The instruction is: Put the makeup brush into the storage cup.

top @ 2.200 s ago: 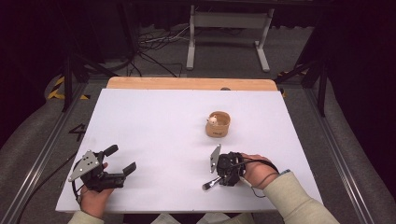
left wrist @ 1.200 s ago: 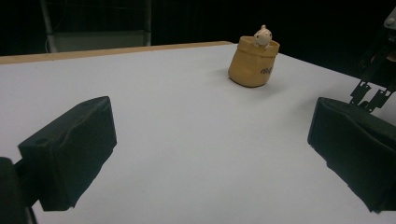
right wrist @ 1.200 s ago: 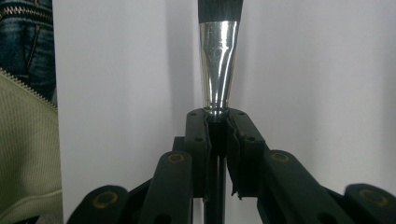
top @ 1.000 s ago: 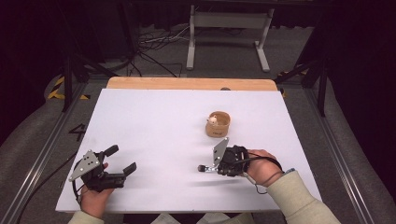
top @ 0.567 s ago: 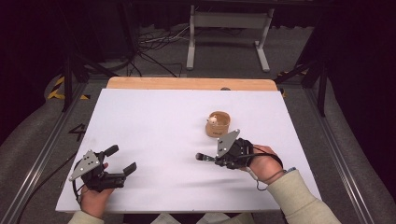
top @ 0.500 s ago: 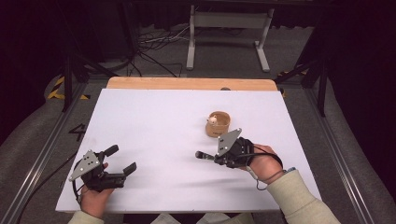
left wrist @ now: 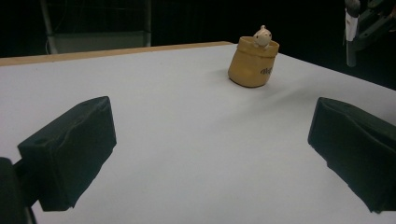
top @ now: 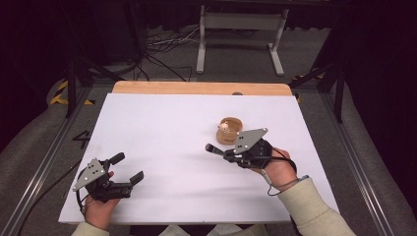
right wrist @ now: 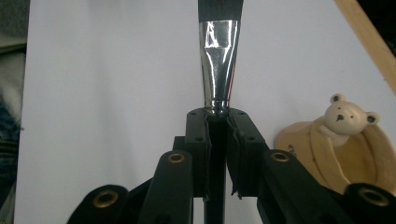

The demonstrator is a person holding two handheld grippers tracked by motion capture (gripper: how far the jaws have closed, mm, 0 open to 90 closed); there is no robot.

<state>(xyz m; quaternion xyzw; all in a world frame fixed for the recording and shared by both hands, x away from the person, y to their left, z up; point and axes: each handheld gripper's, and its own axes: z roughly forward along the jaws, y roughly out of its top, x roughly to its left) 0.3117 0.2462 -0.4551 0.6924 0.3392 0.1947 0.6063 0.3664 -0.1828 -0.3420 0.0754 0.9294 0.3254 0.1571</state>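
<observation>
while two black two-jaw tools sit over the white-topped desk [top: 162, 128], the things on it count out as one tan, round ceramic cup [top: 229, 131] with one small cream bear figure [right wrist: 343, 114] on its rim, and one flat paintbrush [right wrist: 218, 60] with a shiny metal ferrule and dark bristles. the right tool [top: 231, 152], in the person's right hand [top: 278, 169], is clamped narrow on the brush handle, just beside the cup on its near side. the left tool [top: 127, 168], held in the left hand [top: 98, 209] near the desk's front left corner, has its jaws spread wide with nothing between them.

in the right gripper view the bristle tip is cut off by the top edge and the handle is hidden between the jaws. lettering on the cup in the left gripper view is too small to read.

from above, the brush's long axis runs roughly across the desk, bristle end pointing left, raised off the surface.
</observation>
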